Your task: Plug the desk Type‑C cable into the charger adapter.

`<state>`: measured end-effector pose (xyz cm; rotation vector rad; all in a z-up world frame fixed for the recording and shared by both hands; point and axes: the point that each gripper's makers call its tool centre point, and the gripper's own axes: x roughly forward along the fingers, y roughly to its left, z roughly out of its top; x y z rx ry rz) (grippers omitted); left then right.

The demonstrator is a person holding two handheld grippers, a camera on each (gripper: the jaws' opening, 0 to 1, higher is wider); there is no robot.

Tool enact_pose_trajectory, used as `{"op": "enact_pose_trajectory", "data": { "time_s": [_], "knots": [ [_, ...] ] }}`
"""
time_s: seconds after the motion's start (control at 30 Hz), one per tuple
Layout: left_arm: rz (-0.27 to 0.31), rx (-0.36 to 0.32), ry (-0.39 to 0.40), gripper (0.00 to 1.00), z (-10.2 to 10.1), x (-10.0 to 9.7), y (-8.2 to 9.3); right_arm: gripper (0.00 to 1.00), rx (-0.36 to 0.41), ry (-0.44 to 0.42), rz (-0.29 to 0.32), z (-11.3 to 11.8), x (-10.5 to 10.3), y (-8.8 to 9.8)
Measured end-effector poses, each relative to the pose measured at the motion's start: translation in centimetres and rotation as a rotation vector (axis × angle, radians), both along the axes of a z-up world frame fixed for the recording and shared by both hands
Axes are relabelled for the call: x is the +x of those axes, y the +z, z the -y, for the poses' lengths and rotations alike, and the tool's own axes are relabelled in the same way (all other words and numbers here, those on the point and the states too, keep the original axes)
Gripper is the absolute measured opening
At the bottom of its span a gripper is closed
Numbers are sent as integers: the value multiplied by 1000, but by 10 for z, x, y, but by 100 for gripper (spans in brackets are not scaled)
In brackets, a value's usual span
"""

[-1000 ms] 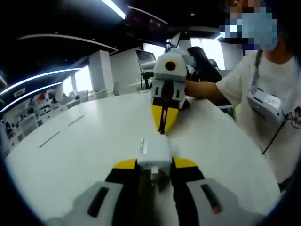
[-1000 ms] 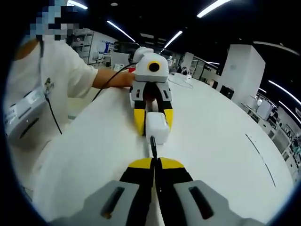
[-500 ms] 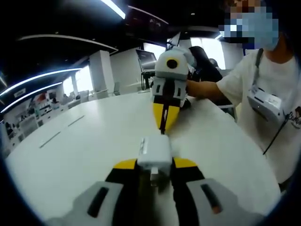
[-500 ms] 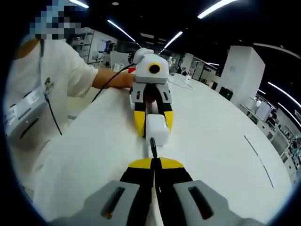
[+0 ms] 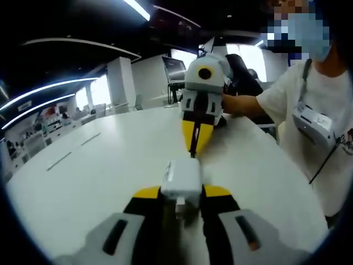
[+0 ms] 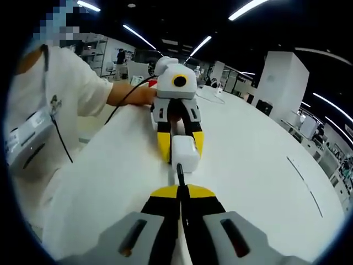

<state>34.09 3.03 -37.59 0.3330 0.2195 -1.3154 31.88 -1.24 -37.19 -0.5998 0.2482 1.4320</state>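
Note:
A white charger adapter point(image 5: 181, 179) sits between the yellow-tipped jaws of my left gripper point(image 5: 182, 193), which is shut on it just above the white table point(image 5: 99, 165). Facing it, my right gripper point(image 5: 194, 144) is shut on a black Type-C cable plug point(image 6: 179, 173). In the right gripper view the right gripper point(image 6: 182, 191) points the plug's tip at the near face of the adapter point(image 6: 185, 153), held by the left gripper point(image 6: 181, 150). The tip is at that face; whether it is inside a port is hidden.
A person in a white shirt point(image 5: 309, 105) stands at the table's edge, with a grey device point(image 5: 314, 124) hanging at the chest. The hand point(image 6: 135, 95) holding the left gripper reaches in. A thin groove point(image 6: 303, 179) marks the tabletop; office desks lie beyond.
Both views have shifted slightly. The grippers stay nose to nose, with no clear change in the gap between plug and adapter.

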Motion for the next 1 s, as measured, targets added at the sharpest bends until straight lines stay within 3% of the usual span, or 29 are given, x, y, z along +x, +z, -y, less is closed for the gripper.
{"op": "enact_pose_trajectory", "data": {
  "time_s": [1.0],
  "knots": [
    [-21,8,21,26,-1,2,-1,1,-6,-30,-14,-4,-1,0]
  ]
}}
